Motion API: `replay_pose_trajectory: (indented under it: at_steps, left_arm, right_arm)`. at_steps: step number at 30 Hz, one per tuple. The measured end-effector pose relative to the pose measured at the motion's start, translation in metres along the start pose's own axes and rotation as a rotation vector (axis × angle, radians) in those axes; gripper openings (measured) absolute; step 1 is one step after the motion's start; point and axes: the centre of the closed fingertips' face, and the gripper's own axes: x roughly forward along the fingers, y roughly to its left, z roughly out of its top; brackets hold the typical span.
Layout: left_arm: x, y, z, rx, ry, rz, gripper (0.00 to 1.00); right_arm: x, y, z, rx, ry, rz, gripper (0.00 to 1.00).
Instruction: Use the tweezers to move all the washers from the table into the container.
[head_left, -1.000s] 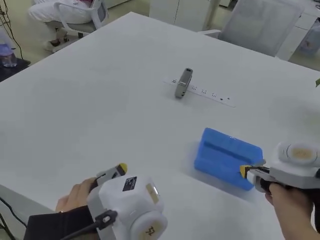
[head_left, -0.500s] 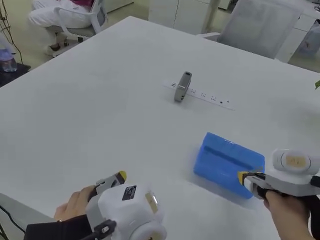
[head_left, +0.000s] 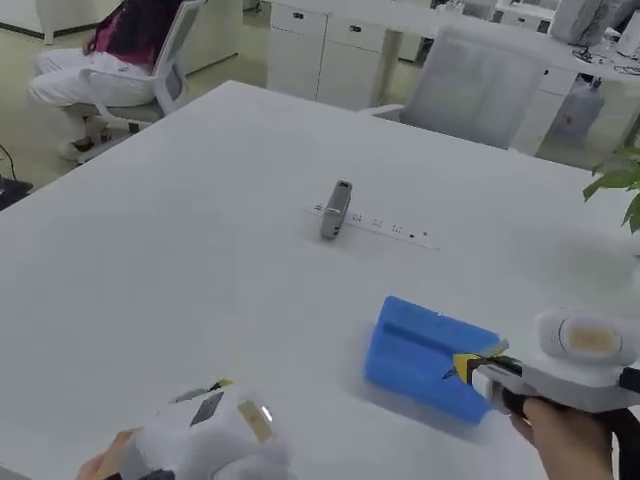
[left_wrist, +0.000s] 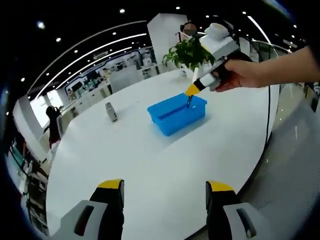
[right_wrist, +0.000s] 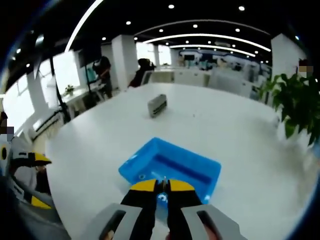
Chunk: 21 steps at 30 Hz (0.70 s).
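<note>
Lighting's bright and even, all from rows of ceiling spots (right_wrist: 172, 6) and strips overhead. The white table (head_left: 200, 250) looks a bit washed out, and the blue container (head_left: 425, 355) only drops a soft shadow. Head view is smeary with motion blur, worst on the left gripper (head_left: 208, 390). Both gripper views bend hard at the edges.

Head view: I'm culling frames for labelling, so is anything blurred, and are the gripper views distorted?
Head view: left gripper smeared by motion blur, blue container fairly sharp. Left gripper view: fisheye bows the white table edge. Right gripper view: tweezers between the right gripper's shut tongs look soft.
</note>
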Motion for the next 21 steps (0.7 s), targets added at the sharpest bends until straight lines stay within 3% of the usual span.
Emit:
replay_pose_trajectory:
  at_steps: [3,5,7,12,16,19,21]
  left_arm:
    - [-0.006,-0.001,0.015,0.015,-0.016,-0.031,0.58]
    - [-0.009,-0.005,0.03,0.006,-0.058,-0.078,0.53]
    - [-0.013,-0.008,0.041,-0.01,-0.086,-0.109,0.48]
    - [-0.024,-0.023,0.08,-0.039,-0.177,-0.258,0.32]
    - [-0.029,-0.038,0.106,-0.038,-0.227,-0.366,0.13]
    - [-0.032,-0.045,0.124,-0.042,-0.27,-0.408,0.11]
    - [-0.036,-0.055,0.134,-0.035,-0.287,-0.47,0.09]
  right_arm:
    - [-0.013,0.012,0.003,-0.004,-0.007,0.037,0.04]
    - [-0.019,0.026,0.003,0.004,-0.026,0.084,0.04]
    - [-0.026,0.032,0.003,-0.002,-0.031,0.098,0.04]
    - [-0.047,0.062,-0.005,-0.02,-0.016,0.236,0.04]
    - [-0.062,0.083,-0.01,0.005,-0.013,0.3,0.04]
    - [-0.072,0.098,-0.021,-0.012,0.014,0.338,0.04]
    - [-0.077,0.109,-0.027,-0.018,0.03,0.368,0.04]
